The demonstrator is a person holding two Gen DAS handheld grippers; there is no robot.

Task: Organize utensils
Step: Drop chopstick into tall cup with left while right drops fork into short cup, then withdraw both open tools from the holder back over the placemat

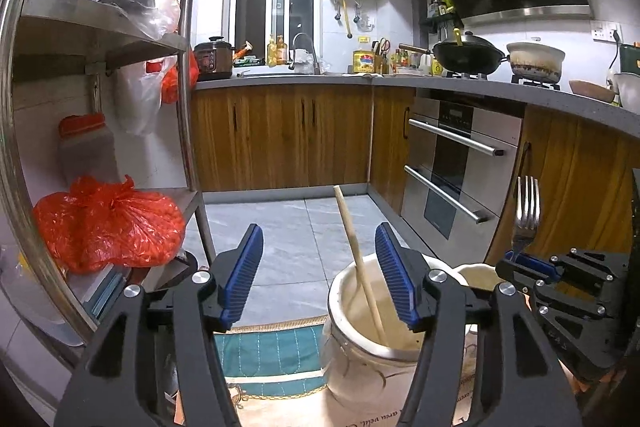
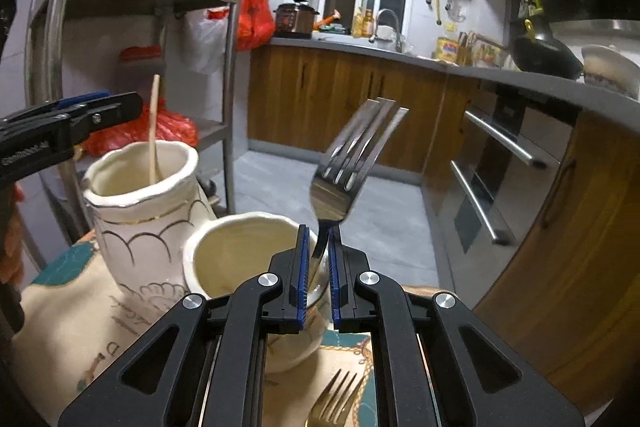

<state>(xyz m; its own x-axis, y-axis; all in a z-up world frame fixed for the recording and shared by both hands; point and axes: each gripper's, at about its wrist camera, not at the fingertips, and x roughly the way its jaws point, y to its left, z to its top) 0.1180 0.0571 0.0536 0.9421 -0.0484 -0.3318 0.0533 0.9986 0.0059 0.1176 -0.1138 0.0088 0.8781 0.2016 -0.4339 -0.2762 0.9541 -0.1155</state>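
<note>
I am counting two cream ceramic jars with gold scalloped lines, two forks, and one chopstick. The taller cream jar point(image 2: 140, 203) is standing left of my right tongs point(image 2: 319, 267), and the shorter cream jar point(image 2: 240, 255) is sitting just ahead of and below them, touching or almost touching the taller one. The single pale wooden chopstick point(image 1: 358, 263) is leaning inside the taller jar, its top poking out between the blue pads of my left tongs point(image 1: 320, 275). The silver steel fork point(image 2: 352, 163) is being pinched by its neck in my right tongs — tines up and tipped a little to the right, over the rim of the shorter jar. The second, gold-toned fork point(image 2: 336, 401) is lying on the patterned beige-and-teal cloth point(image 2: 72, 327) under my right tongs, only its tines showing.

My left tongs are hovering spread wide above the taller jar's mouth, gripping nothing, roughly level. My right tongs are pressed together on the silver fork, pointing forward toward the kitchen floor — from the left camera they are sitting off to the right, beside the jars.
</note>
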